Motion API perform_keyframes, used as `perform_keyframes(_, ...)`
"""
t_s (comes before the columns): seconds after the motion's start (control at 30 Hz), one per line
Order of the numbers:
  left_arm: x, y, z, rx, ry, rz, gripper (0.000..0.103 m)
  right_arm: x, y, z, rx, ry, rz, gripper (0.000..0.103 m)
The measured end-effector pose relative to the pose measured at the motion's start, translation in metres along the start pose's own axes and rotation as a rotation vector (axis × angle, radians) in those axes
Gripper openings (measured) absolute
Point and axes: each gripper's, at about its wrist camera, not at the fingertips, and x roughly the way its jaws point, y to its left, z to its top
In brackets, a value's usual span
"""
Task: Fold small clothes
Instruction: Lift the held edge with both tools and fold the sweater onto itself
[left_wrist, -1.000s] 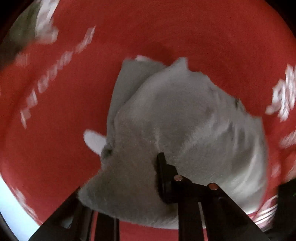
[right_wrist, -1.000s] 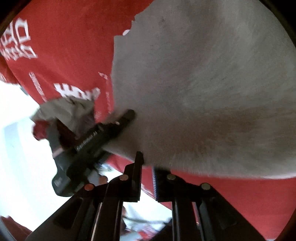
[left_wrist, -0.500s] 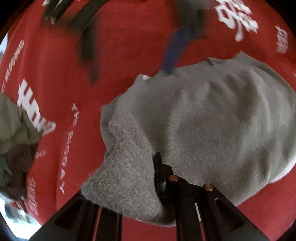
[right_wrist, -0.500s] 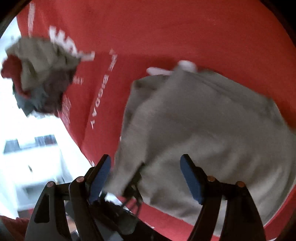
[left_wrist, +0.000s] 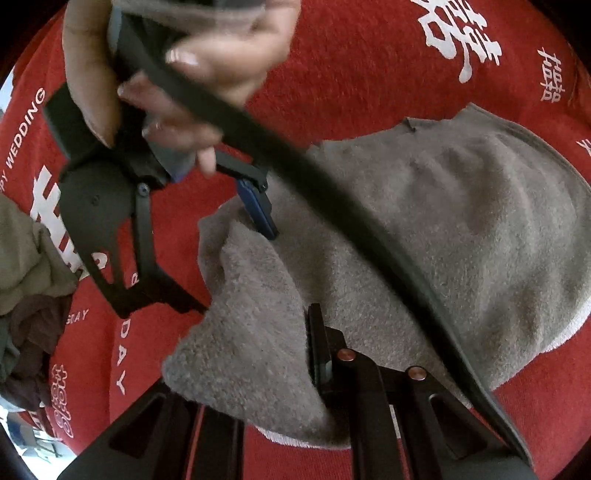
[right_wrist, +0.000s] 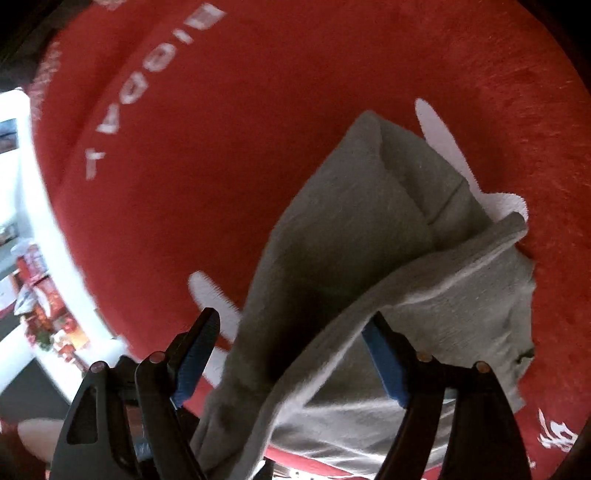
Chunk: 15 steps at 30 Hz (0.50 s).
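Observation:
A grey fleece garment (left_wrist: 424, 221) lies half folded on the red cloth (left_wrist: 351, 74). At the bottom of the left wrist view my left gripper (left_wrist: 299, 354) is shut on a raised fold of its near edge; one finger is hidden under the fleece. A hand (left_wrist: 166, 74) holds my right gripper (left_wrist: 218, 258) at the garment's left edge, jaws wide, one blue pad (left_wrist: 258, 214) on the fleece. In the right wrist view the right gripper (right_wrist: 288, 354) is open and a lifted fold of the garment (right_wrist: 351, 240) runs between its pads without being pinched.
A pile of olive and dark clothes (left_wrist: 26, 288) lies at the left edge of the red cloth with white lettering. A black strap (left_wrist: 332, 206) hangs diagonally across the left wrist view. The table's edge and a bright floor (right_wrist: 44, 221) show on the left.
My right gripper let go of the garment, opened wide and swung over to its left edge, coming into the left wrist view with the hand. The left gripper stayed shut on the fold.

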Motion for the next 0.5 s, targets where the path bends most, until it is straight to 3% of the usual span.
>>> perform_keyframes(0.03, 0.000, 0.002, 0.000, -0.007, 0.002, -0.004, 0.013, 0.000, -0.003, -0.001, 0.012, -0.016, 0.006, 0.079)
perform_keyframes(0.1, -0.001, 0.006, 0.001, -0.026, 0.009, -0.019, 0.013, -0.008, -0.012, -0.009, 0.013, -0.074, -0.022, 0.035)
perform_keyframes(0.13, -0.003, 0.007, 0.002, -0.029, 0.005, -0.026, 0.013, -0.014, -0.022, -0.016, 0.035, -0.106, 0.021, 0.015)
perform_keyframes(0.3, -0.030, 0.010, 0.020, -0.047, -0.033, -0.075, 0.013, -0.040, -0.068, -0.064, 0.110, -0.290, 0.253, 0.013)
perform_keyframes(0.5, -0.073, -0.011, 0.054, -0.006, -0.116, -0.103, 0.013, -0.093, -0.107, -0.127, 0.137, -0.549, 0.459, 0.013)
